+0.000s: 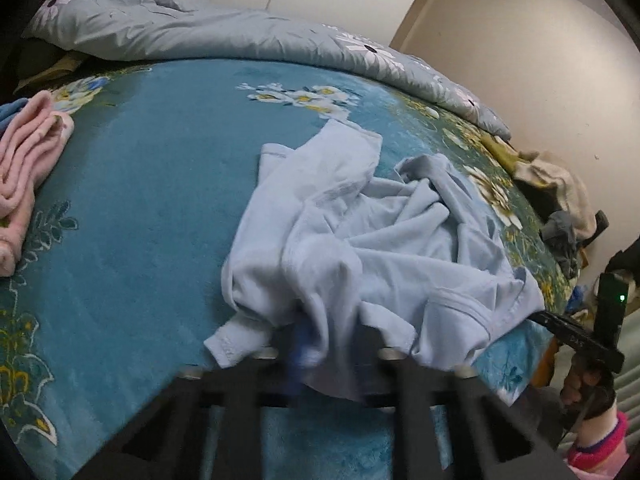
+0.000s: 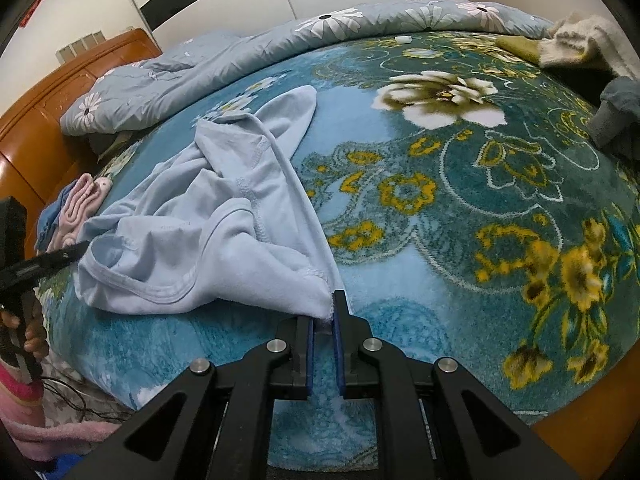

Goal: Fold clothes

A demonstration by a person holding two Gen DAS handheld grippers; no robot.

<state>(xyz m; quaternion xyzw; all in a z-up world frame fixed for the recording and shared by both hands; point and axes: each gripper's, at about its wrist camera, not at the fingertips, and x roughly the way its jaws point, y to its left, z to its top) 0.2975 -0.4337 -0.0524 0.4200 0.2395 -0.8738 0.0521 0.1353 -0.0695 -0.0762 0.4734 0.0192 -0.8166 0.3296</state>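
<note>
A crumpled light blue shirt (image 1: 360, 240) lies on a blue floral blanket (image 1: 152, 200) on the bed. It also shows in the right wrist view (image 2: 208, 232). My left gripper (image 1: 328, 344) is at the shirt's near edge; cloth drapes over its fingers and hides the tips. My right gripper (image 2: 325, 320) is nearly closed, with the shirt's corner pinched between its blue pads (image 2: 338, 344). The left gripper's tip shows at the shirt's left edge in the right wrist view (image 2: 60, 258). The right gripper shows at the shirt's right edge in the left wrist view (image 1: 568, 332).
A folded pink garment (image 1: 28, 168) lies at the left. A grey floral quilt (image 1: 200, 28) is bunched along the far side. Beige and grey clothes (image 2: 592, 60) sit at the far right. A wooden headboard (image 2: 52, 120) stands at the left.
</note>
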